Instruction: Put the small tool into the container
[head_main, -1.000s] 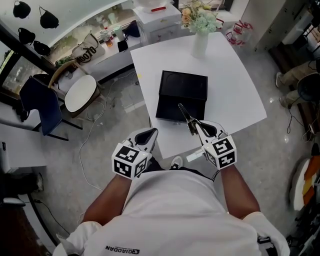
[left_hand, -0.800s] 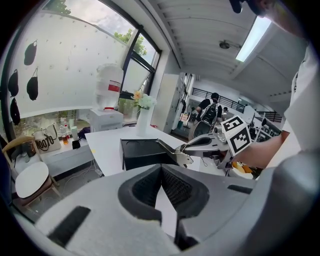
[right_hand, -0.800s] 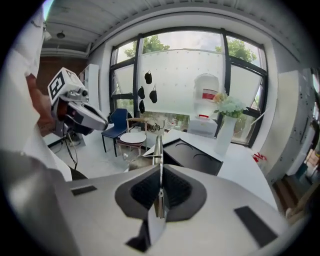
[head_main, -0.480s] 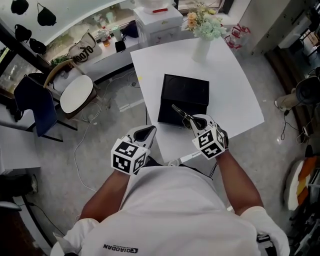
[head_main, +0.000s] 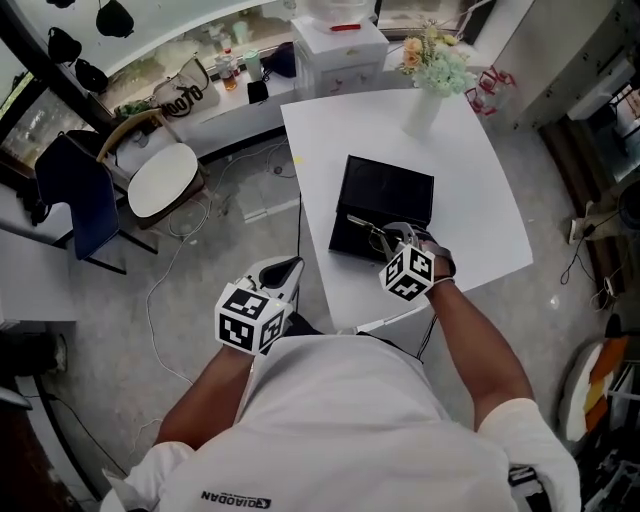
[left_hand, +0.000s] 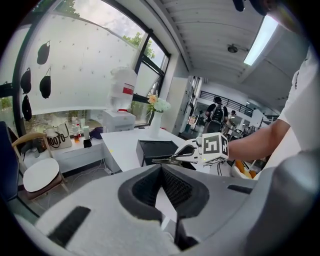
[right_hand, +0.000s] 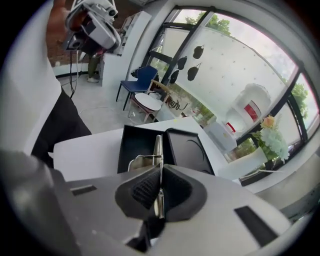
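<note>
An open black box (head_main: 392, 188) lies in the middle of the white table (head_main: 480, 215), its two halves side by side (right_hand: 186, 145). My right gripper (head_main: 390, 241) is shut on a small metal tool (head_main: 362, 227), whose thin shaft sticks out past the pads (right_hand: 158, 146) over the near half of the box. The left gripper view shows the tool (left_hand: 169, 160) level above the box (left_hand: 156, 148), held by the right gripper (left_hand: 192, 152). My left gripper (head_main: 284, 271) hangs off the table's near left corner, over the floor, shut and holding nothing (left_hand: 161, 171).
A white vase of flowers (head_main: 424, 98) stands at the table's far edge. Left of the table are a chair with a round white seat (head_main: 163, 180), a blue chair (head_main: 85, 200) and cables on the floor. A white cabinet (head_main: 345, 45) stands behind the table.
My right gripper has rolled and come down toward the box; the tool, which stuck up at a slant, now lies flatter over the near half. The left gripper drifted slightly away from the table.
</note>
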